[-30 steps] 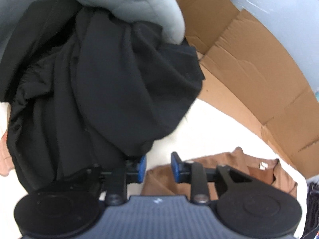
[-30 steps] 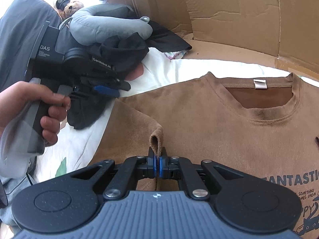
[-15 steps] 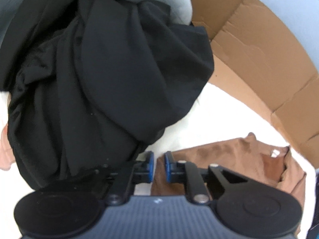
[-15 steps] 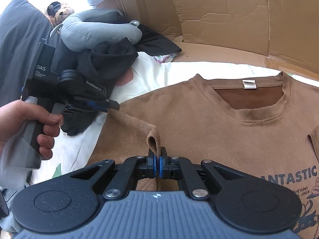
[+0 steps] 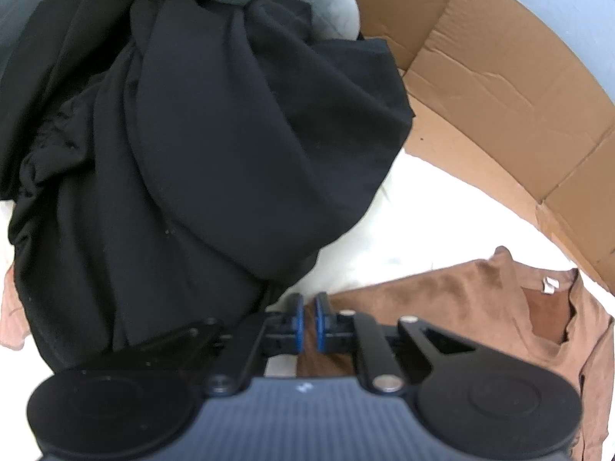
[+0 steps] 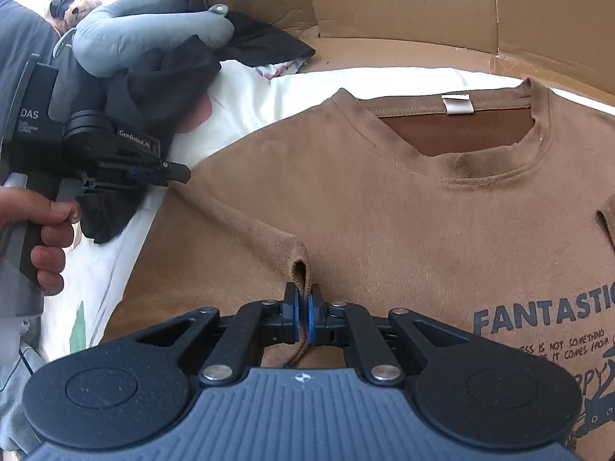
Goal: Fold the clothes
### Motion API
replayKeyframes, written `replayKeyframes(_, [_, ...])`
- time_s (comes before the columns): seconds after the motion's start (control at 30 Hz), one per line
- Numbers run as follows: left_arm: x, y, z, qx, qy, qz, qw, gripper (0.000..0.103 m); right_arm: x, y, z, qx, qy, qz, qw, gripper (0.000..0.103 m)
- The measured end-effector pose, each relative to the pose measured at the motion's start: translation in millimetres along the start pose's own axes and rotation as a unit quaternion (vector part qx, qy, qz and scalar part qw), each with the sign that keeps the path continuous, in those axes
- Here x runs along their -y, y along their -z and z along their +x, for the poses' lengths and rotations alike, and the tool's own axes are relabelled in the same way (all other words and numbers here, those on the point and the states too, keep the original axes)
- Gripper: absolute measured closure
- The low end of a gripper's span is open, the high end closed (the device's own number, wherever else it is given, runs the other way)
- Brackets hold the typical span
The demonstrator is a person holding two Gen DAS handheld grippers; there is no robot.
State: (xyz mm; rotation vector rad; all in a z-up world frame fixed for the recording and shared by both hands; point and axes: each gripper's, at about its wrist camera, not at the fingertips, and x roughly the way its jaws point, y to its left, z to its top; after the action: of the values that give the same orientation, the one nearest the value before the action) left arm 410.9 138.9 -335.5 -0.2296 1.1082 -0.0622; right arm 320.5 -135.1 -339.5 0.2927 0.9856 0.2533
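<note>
A brown T-shirt (image 6: pixel 423 211) with dark "FANTASTIC" print lies face up on the white sheet (image 6: pixel 269 96), collar toward the cardboard. My right gripper (image 6: pixel 304 315) is shut on a raised fold of its folded-in left sleeve. My left gripper (image 6: pixel 178 173), held by a person's hand (image 6: pixel 50 238), sits at the shirt's left shoulder edge. In the left wrist view its pads (image 5: pixel 299 317) are almost together right at the brown T-shirt (image 5: pixel 442 296) edge; the cloth between them is barely visible.
A heap of black clothes (image 5: pixel 230 153) lies just left of the shirt, under a grey neck pillow (image 6: pixel 146 34). Cardboard walls (image 6: pixel 423 0) stand behind the sheet. A small teddy bear (image 6: pixel 73 4) sits at the far left.
The left jaws went from wide apart to nearly together while moving onto the shirt's shoulder edge. The right gripper kept its hold on the sleeve fold and drew slightly nearer the shirt.
</note>
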Motion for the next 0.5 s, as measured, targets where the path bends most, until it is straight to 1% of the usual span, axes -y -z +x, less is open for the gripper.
replayKeyframes(0.1, [4, 3, -5, 0.003, -0.010, 0.007, 0.9999, 0.093, 4, -2, 1, 0.002, -0.001, 0.003, 1.000, 0.094])
replayKeyframes(0.2, [10, 7, -8, 0.006, -0.024, 0.026, 0.9993, 0.093, 7, -8, 3, 0.004, 0.005, 0.012, 1.000, 0.094])
replayKeyframes(0.27, [9, 9, -10, 0.008, -0.025, 0.027, 0.9993, 0.093, 10, -11, 6, -0.001, 0.008, 0.017, 1.000, 0.097])
replayKeyframes(0.3, [8, 9, -10, 0.008, -0.024, 0.027, 0.9993, 0.093, 10, -11, 6, -0.001, 0.013, 0.015, 1.000, 0.102])
replayKeyframes(0.4, [6, 11, -12, 0.007, -0.025, 0.032, 0.9992, 0.093, 11, -12, 8, -0.003, 0.026, 0.007, 1.000, 0.103])
replayKeyframes(0.5, [10, 13, -14, 0.007, -0.036, 0.050, 0.9981, 0.093, 11, -13, 9, 0.004, 0.037, -0.002, 0.999, 0.103])
